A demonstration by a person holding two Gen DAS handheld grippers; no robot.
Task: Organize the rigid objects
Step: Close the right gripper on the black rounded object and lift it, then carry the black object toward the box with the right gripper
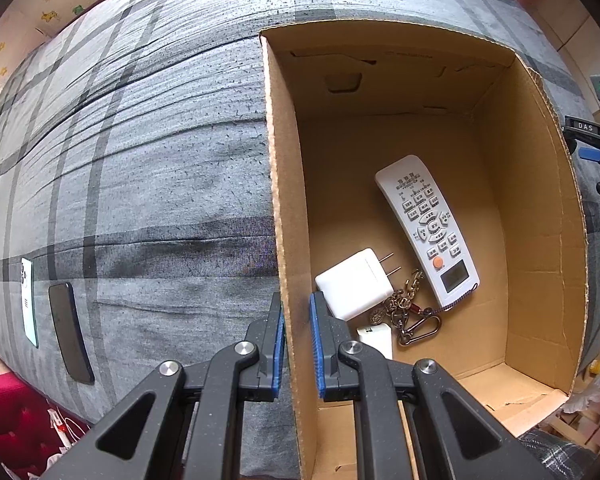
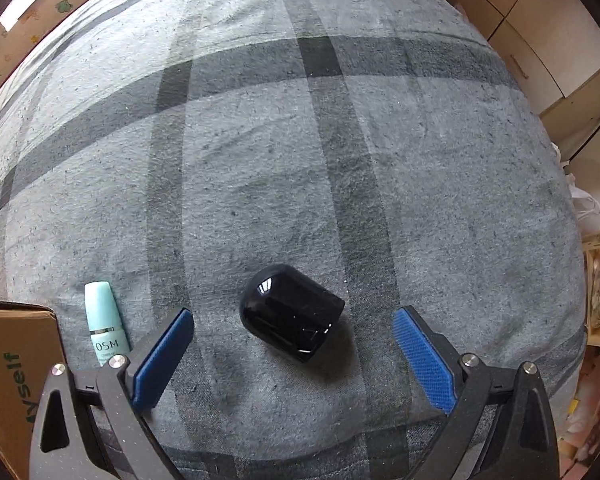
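Inside the cardboard box on the grey checked bedsheet already lie a white remote, a white charger, a keychain and a small white item, while two phones wait on the sheet to its left. The left gripper pinches the box's left wall. The right gripper, fingers wide open and empty, hovers over a glossy black cap lying on its side; nearby lies a mint tube marked "OSM", and the box side reads "yself".
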